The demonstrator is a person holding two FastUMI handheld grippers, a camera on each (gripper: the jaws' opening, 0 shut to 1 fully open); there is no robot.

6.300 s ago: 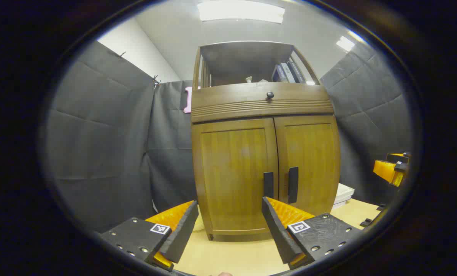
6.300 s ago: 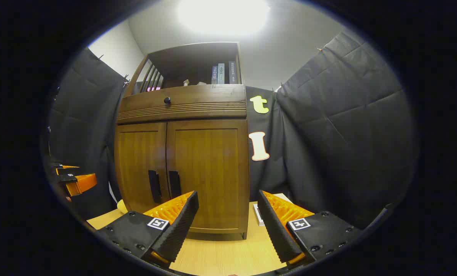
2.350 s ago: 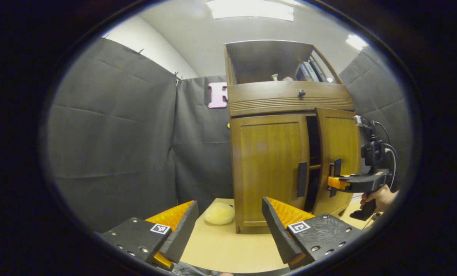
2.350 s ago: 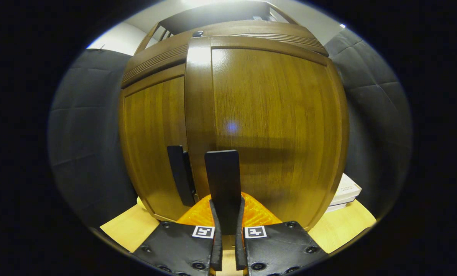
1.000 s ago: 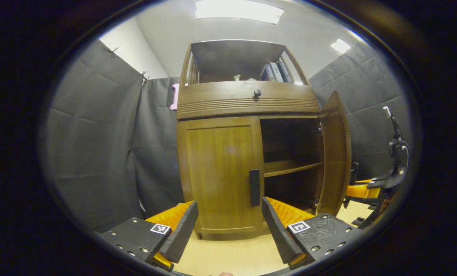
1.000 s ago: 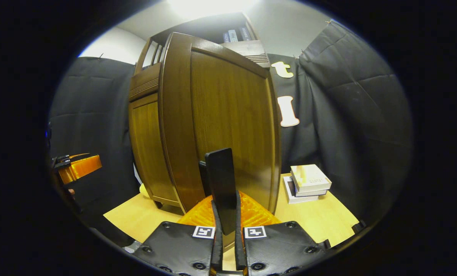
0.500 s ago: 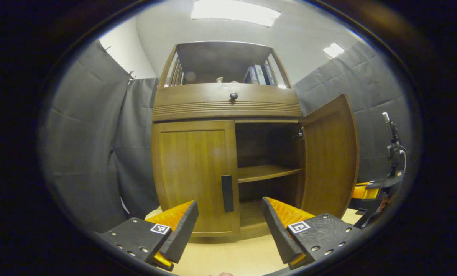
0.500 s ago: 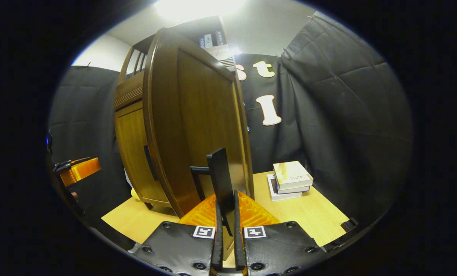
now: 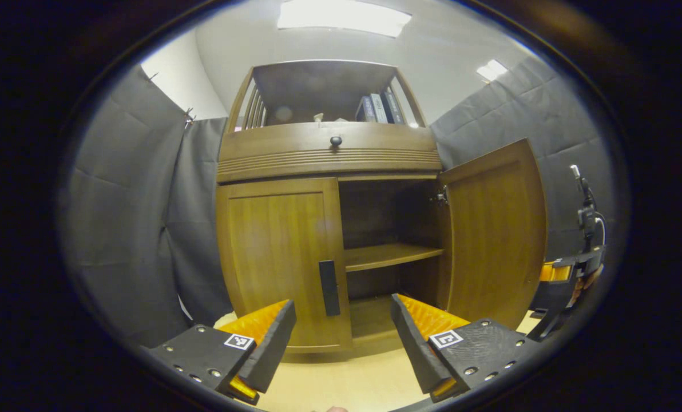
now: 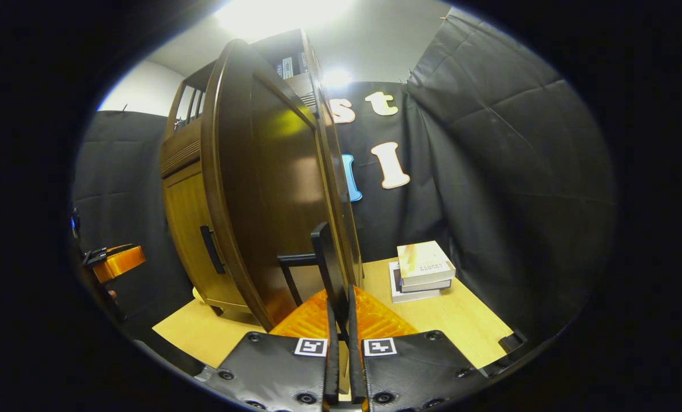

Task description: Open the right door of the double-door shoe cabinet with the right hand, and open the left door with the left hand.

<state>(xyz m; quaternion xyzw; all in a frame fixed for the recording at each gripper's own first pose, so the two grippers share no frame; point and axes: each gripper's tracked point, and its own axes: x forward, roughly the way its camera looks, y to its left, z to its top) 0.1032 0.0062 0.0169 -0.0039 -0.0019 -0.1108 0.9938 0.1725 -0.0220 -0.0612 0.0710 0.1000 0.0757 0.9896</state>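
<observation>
Right door (image 9: 492,234) open, left door (image 9: 278,257) shut.
Right claw (image 10: 341,320) is clamped on the right handle (image 10: 325,269); left claw (image 9: 341,337), fingers apart, faces the left handle (image 9: 329,288), which it must grip next.

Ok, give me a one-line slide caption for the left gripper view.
Open left claw faces the closed left door and its handle; right door stands swung open.

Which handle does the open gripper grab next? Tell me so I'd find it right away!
Find the wooden cabinet on the table. Its right door is swung open; the left door is shut. The handle is the dark upright bar on the shut door's inner edge, just beyond the left gripper.
</observation>
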